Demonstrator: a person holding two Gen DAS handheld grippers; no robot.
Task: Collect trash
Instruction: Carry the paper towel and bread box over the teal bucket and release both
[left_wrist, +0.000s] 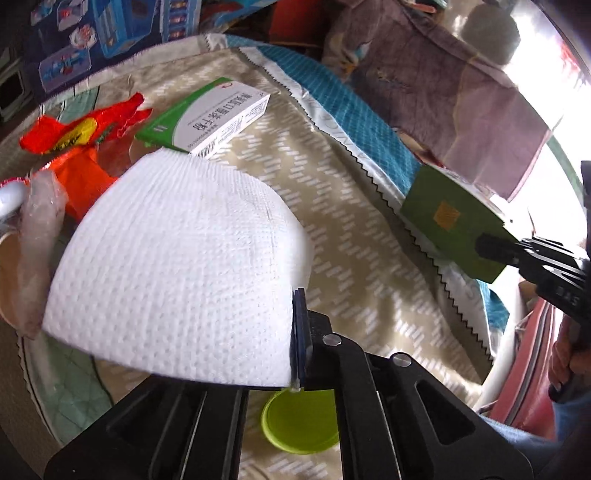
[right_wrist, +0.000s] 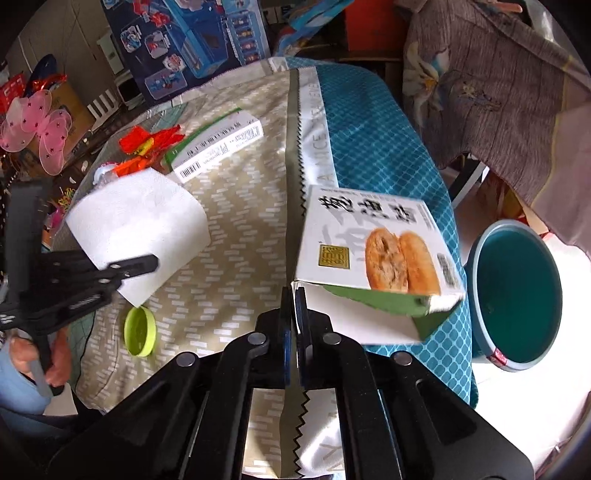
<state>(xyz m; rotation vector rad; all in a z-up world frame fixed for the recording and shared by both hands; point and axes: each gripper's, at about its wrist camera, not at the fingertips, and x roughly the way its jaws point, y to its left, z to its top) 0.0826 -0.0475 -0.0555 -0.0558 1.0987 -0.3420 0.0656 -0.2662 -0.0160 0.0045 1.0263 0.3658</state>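
Observation:
My left gripper (left_wrist: 297, 332) is shut on a white paper towel (left_wrist: 177, 266) and holds it above the table; it also shows in the right wrist view (right_wrist: 140, 225). My right gripper (right_wrist: 295, 314) is shut on the flap of a white and green pastry box (right_wrist: 373, 258), lifted over the table's right side; the box shows in the left wrist view (left_wrist: 454, 229). On the table lie a green and white medicine box (right_wrist: 218, 147), red wrappers (right_wrist: 151, 142), a clear plastic wrapper (left_wrist: 38, 240) and a lime green lid (right_wrist: 139, 330).
A teal bucket (right_wrist: 517, 295) stands on the floor to the right of the table. The table carries a beige patterned cloth (right_wrist: 251, 206) and a teal cloth (right_wrist: 365, 140). Clothing hangs at the far right, toy boxes stand behind.

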